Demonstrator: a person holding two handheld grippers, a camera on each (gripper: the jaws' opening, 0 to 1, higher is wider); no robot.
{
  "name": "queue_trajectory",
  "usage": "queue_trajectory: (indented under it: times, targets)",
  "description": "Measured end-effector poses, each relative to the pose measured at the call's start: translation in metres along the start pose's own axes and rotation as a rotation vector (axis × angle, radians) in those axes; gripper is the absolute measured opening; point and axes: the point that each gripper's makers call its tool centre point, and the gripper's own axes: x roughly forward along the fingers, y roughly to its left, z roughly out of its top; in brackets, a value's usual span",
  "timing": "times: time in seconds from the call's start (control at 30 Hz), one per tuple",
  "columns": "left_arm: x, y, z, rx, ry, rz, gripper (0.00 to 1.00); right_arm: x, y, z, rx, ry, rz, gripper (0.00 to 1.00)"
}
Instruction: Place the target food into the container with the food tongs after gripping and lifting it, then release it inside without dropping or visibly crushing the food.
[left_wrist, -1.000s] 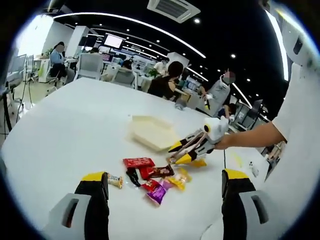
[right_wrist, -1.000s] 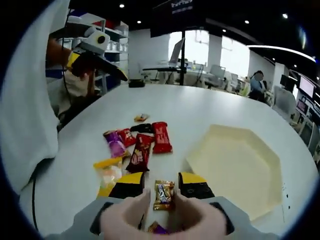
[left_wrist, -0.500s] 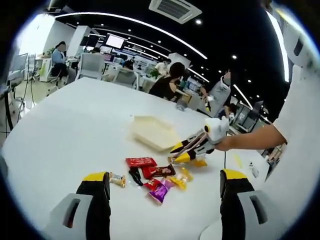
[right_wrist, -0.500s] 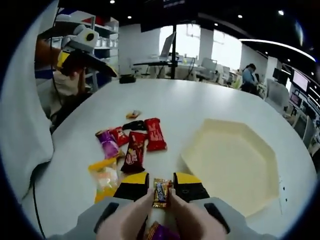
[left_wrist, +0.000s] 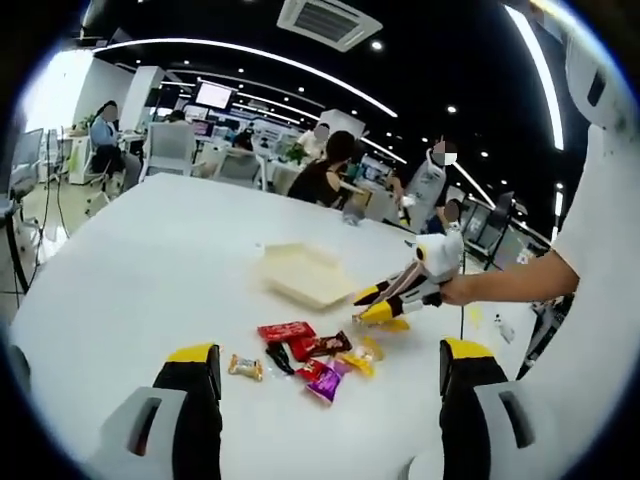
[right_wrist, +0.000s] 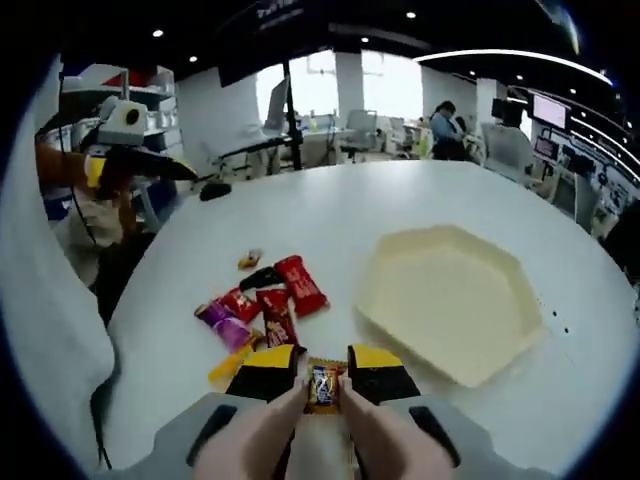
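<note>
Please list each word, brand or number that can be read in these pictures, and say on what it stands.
None can be read.
Candy in the right gripper: print blurred.
Red wrappers on the table: print too small.
Ceiling sign: white letters, blurred.
Wall screen: too small.

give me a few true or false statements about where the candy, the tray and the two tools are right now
1. The right tool is shut on a small gold-wrapped candy. True.
2. The cream hexagonal tray already holds several candies. False: nothing lies in it; the candy pile is on the white table beside it.
3. The left tool grips a red candy bar. False: its jaws stand wide apart with nothing between them.
4. A red-wrapped bar lies at the edge of the pile nearest the tray. True.
5. The held candy is over the tray. False: it is beside the tray's near edge, over the table.
</note>
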Motion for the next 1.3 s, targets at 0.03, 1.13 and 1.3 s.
queue_trajectory:
  times: [0.03,1.13,1.3]
  targets:
    - [0.000,0.001,0.003,0.005,-0.002,-0.016,0.90,-0.008,-0.002,0.001,0.036,-0.022,-0.039,0.19]
    - [0.007,-0.002,0.033,0.263,0.063,-0.344,0.93,-0.149,0.065,0.018,0.483,-0.355,-0.661,0.19]
    - [0.009,-0.001,0.030,0.282,0.080,-0.326,0.99,-0.151,0.065,0.016,0.476,-0.347,-0.664,0.19]
